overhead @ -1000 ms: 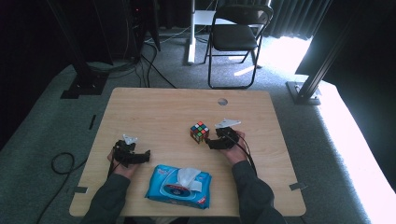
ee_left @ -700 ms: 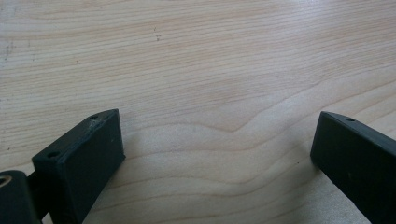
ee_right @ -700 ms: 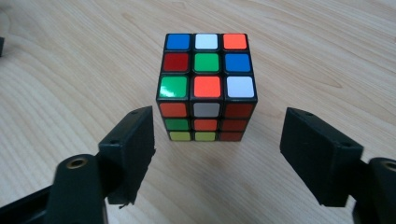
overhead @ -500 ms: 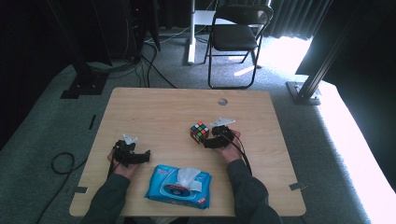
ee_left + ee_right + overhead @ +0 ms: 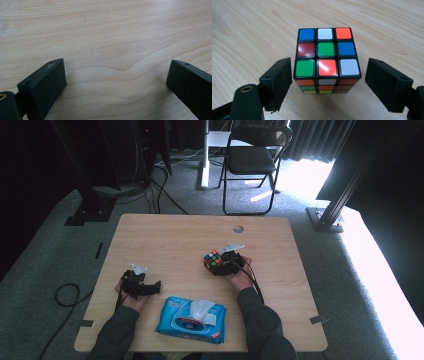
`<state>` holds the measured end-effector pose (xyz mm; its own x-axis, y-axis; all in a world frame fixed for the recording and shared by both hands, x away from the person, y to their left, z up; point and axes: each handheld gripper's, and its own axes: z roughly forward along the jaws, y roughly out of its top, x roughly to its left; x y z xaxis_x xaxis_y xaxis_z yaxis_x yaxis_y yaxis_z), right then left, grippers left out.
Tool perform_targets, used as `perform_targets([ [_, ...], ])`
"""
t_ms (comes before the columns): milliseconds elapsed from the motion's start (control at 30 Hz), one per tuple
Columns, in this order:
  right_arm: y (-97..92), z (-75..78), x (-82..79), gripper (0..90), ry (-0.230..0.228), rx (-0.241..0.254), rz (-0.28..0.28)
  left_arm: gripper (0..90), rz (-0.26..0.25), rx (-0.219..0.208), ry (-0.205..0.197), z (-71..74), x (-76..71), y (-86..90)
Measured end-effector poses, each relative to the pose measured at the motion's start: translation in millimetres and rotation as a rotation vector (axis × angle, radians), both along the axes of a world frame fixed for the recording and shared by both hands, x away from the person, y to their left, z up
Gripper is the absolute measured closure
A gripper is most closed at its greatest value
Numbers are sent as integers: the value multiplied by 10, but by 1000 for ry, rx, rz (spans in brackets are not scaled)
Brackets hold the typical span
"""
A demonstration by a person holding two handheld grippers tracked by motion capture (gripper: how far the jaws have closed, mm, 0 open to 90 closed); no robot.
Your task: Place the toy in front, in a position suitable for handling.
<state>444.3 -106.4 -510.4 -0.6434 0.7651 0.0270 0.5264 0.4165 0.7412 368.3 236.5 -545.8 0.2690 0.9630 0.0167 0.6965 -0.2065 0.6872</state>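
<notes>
The blue soft pack of wet wipes (image 5: pixel 191 321) near the front edge of the pale wooden table (image 5: pixel 175 240) carries printing too small to read. The scrambled colour-tiled puzzle cube (image 5: pixel 326 58) hides its far faces and underside. The black folding chair (image 5: pixel 252 157) loses its back at the picture's top edge. Both forearms run off the bottom.
</notes>
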Motion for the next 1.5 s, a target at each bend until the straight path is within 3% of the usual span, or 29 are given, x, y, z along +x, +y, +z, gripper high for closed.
perform_targets([
  [533, 41, -77, 119, 226, 36, 15, 3, 26, 0, 0, 0, 0, 0, 0],
  [967, 95, -152, 149, 301, 46, -8, 28, 26, 0, 0, 0, 0, 0, 0],
  [1300, 92, -148, 142, 336, 29, -23, 42, 26, 0, 0, 0, 0, 0, 0],
  [1500, 106, -151, 99, 338, 10, -34, 86, 26, 0, 0, 0, 0, 0, 1],
])
